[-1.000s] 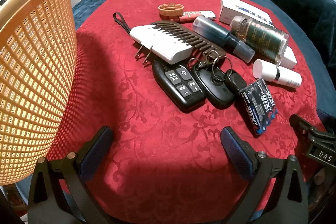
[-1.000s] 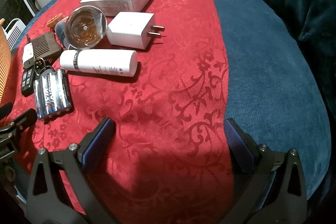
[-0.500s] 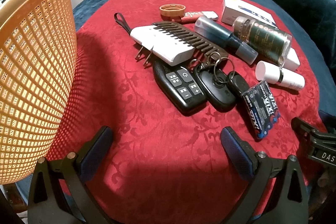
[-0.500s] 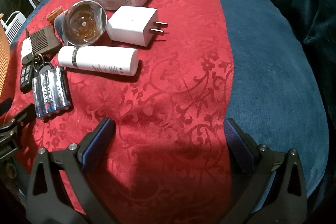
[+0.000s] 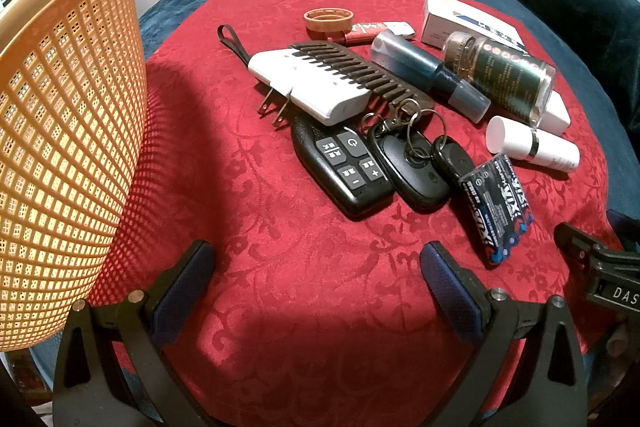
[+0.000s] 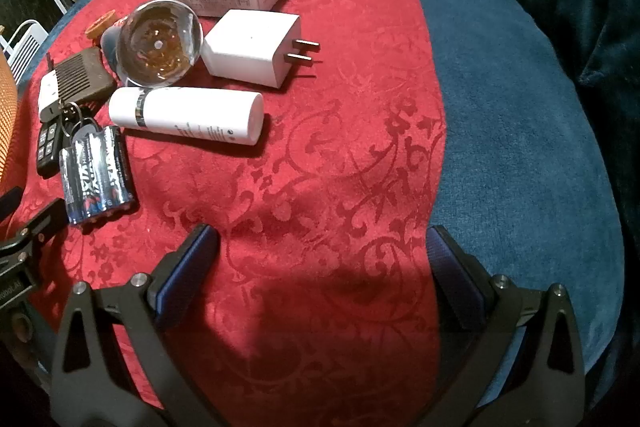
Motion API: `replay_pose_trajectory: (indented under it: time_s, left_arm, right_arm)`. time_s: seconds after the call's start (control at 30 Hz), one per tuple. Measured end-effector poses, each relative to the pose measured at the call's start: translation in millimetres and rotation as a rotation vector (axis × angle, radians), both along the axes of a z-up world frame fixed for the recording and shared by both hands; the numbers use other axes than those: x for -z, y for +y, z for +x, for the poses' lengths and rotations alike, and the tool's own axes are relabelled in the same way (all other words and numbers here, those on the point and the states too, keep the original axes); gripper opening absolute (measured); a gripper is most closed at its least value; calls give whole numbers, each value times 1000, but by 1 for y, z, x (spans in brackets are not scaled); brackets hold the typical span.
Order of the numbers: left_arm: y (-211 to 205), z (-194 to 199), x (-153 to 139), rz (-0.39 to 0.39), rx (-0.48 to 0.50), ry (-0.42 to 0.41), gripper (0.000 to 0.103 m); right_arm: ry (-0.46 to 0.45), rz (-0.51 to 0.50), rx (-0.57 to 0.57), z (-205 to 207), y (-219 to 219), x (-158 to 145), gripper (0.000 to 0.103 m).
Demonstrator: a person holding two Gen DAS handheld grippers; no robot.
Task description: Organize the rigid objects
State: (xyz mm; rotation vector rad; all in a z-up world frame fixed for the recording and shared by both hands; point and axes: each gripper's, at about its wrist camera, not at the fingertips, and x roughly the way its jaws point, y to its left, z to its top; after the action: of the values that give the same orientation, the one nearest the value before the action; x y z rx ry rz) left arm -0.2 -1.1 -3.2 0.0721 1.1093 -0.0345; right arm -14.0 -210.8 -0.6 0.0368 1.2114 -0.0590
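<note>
Left to right. Orange basket (image 5: 60, 147) stands at my far left, touching nothing. Left claw (image 5: 316, 279) is spread wide, empty, over bare red cloth (image 5: 280, 227). Black key fob (image 5: 344, 167) lies dead ahead of it, long axis running away and slightly left; battery pack (image 5: 498, 203) sits ahead-right, just beside the keys. Right claw (image 6: 320, 267) is also spread wide, empty. White tube (image 6: 188, 115) lies ahead-left of it, long axis crosswise to my fingers. Judgement: left claw is nearer the fob and the basket, so it takes that pick; wrist needs little turn.
</note>
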Motion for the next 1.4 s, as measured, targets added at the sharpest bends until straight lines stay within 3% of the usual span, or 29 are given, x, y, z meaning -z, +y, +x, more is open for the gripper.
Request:
replay_pose_trajectory:
  time_s: [0.6, 0.73, 0.8, 0.9, 0.97, 1.0, 1.07, 1.17, 1.33, 1.4]
  left_arm:
    - [-1, 0, -1, 3, 0, -1, 103]
    - [-2, 0, -9, 2, -1, 7, 103]
    - [-3, -1, -16, -15, -15, -2, 103]
    - [-6, -5, -37, -40, -36, -58, 103]
    - [-7, -6, -42, -57, -41, -61, 103]
    - [-7, -6, -43, -73, -45, -51, 103]
    - [-7, -4, -41, -126, -68, -10, 103]
    - [-5, -7, -34, -178, -95, 35, 102]
    - [-20, -11, -32, -189, -65, 50, 102]
    - [-27, -13, -32, -176, -43, 50, 102]
  right_arm:
    - [55, -3, -27, 12, -1, -7, 103]
    - [42, -5, -108, 13, 2, -22, 101]
    - [-20, 12, -161, 14, 4, -39, 101]
    - [-93, 53, -338, 26, 15, -61, 100]
    - [-121, 61, -454, 35, 24, -70, 91]
    - [-110, 61, -507, 41, 29, -70, 88]
    - [-55, 61, -600, 52, 39, -65, 72]
    - [24, 75, -679, 63, 53, -52, 61]
    - [142, 44, -766, 59, 64, -38, 62]
    - [189, 87, -771, 48, 60, -42, 62]
